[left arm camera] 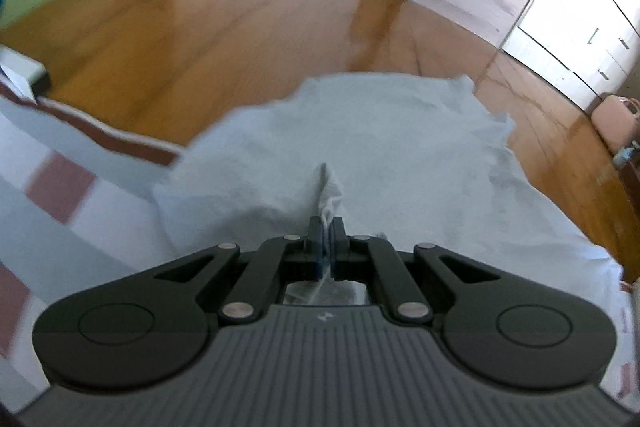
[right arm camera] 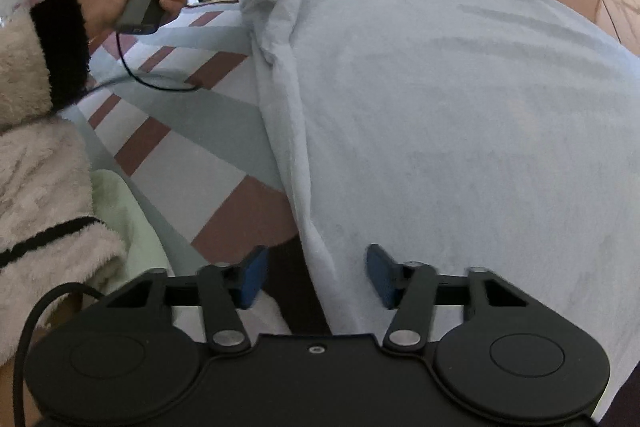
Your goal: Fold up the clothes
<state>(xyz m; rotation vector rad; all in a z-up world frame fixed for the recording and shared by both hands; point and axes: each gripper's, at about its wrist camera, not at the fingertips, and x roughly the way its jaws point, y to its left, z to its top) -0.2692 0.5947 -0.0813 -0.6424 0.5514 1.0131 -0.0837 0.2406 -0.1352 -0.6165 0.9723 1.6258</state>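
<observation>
Left claw (left arm camera: 327, 227) clenched on far-left corner of pale blue cotton garment (right arm camera: 440, 107); right claw (right arm camera: 316, 277) released, straddling its near-left edge, long axis running away.

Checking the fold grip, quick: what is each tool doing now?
Left tool: shut on a pinch of the pale blue garment.
Right tool: open, straddling the garment's edge, not gripping.
</observation>
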